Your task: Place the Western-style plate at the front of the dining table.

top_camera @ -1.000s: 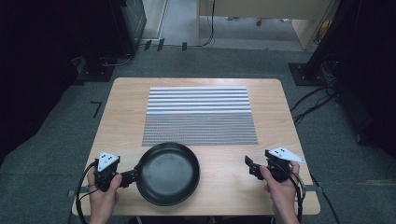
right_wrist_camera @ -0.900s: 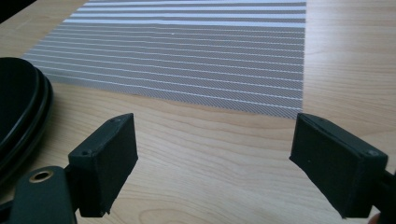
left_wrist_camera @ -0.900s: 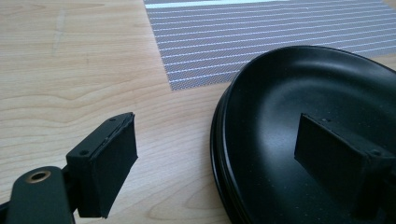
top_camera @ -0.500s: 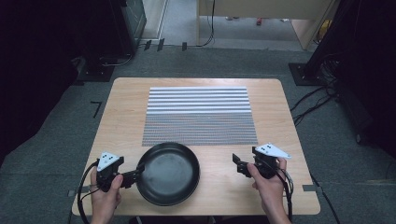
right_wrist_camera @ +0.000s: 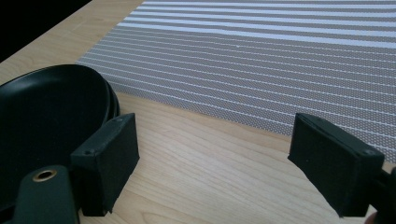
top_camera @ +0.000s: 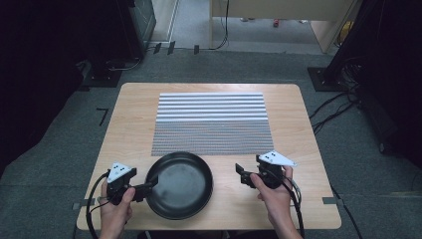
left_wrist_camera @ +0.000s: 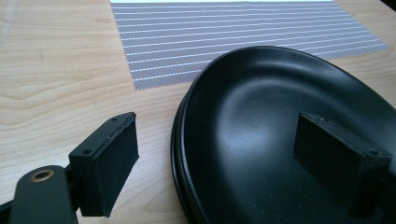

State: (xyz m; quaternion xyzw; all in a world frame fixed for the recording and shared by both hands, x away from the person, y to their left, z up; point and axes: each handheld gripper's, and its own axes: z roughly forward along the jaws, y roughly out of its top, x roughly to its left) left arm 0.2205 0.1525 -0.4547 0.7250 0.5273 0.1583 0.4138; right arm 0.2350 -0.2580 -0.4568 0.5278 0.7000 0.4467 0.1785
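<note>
A black round dish [top_camera: 180,185] lies on the wooden table near its front edge; its rim looks doubled, like two stacked dishes [left_wrist_camera: 280,140]. My left gripper [top_camera: 151,182] is open at the dish's left rim. In the left gripper view [left_wrist_camera: 219,140] one jaw stands outside the rim over bare wood and the other hangs over the dish's inside. My right gripper [top_camera: 240,174] is open to the right of the dish, apart from it. The right gripper view [right_wrist_camera: 215,149] has only wood between the jaws, with the dish [right_wrist_camera: 42,121] at the left.
A grey and white striped mat [top_camera: 211,124] covers the table's middle, just behind the dish [left_wrist_camera: 224,42] [right_wrist_camera: 261,60]. Bare wood [top_camera: 129,124] runs along both sides of it. Dark floor, cables and furniture legs surround the table.
My right gripper has moved left across the table toward the dish. The left gripper has edged slightly toward the rim. The dish has not moved.
</note>
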